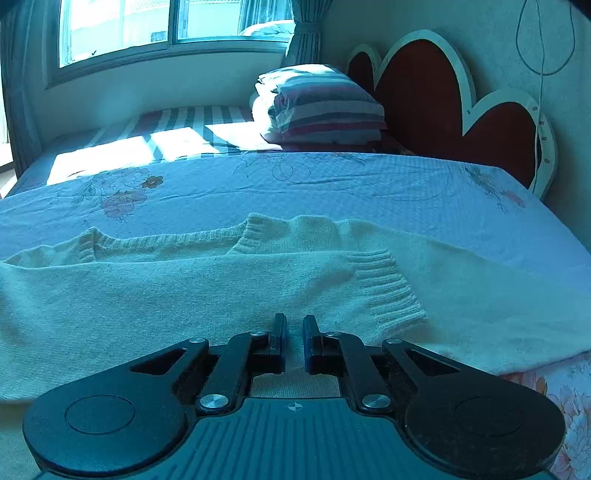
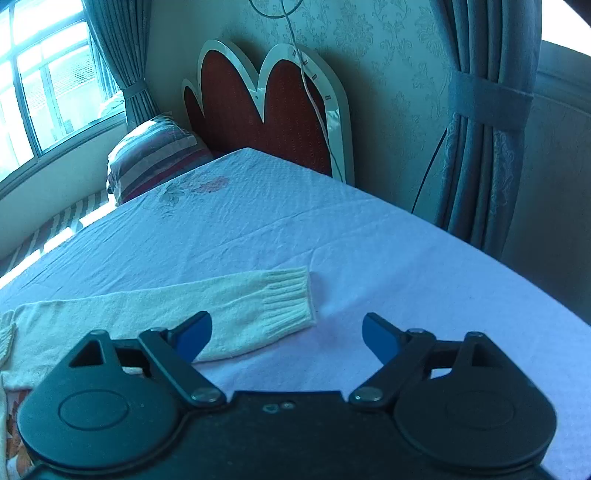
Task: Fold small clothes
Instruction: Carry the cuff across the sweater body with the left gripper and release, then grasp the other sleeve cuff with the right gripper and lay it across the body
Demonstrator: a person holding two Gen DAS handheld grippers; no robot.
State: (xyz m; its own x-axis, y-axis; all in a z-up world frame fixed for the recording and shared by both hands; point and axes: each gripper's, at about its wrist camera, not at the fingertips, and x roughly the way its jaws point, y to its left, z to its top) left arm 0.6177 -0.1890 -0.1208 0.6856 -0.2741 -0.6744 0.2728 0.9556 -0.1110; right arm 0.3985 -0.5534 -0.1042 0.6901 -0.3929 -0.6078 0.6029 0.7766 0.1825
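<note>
A cream knit sweater [image 1: 184,291] lies spread on the bed. One sleeve is folded across its body, with the ribbed cuff [image 1: 391,291] to the right of my left gripper. My left gripper [image 1: 294,326] sits low over the sweater's near part, its jaws nearly together with a narrow gap; fabric shows between them, and I cannot tell if it is pinched. In the right wrist view the other sleeve [image 2: 166,314] stretches out on the sheet, ending in a ribbed cuff [image 2: 290,302]. My right gripper [image 2: 286,332] is wide open and empty, just above that cuff.
The bed has a pale floral sheet [image 1: 332,184] [image 2: 332,240]. A striped pillow [image 1: 321,107] lies at the far side by the red heart-shaped headboard [image 1: 436,96]. A window [image 1: 147,26] and curtains [image 2: 484,129] stand beyond. The bed's right edge drops off near the curtain.
</note>
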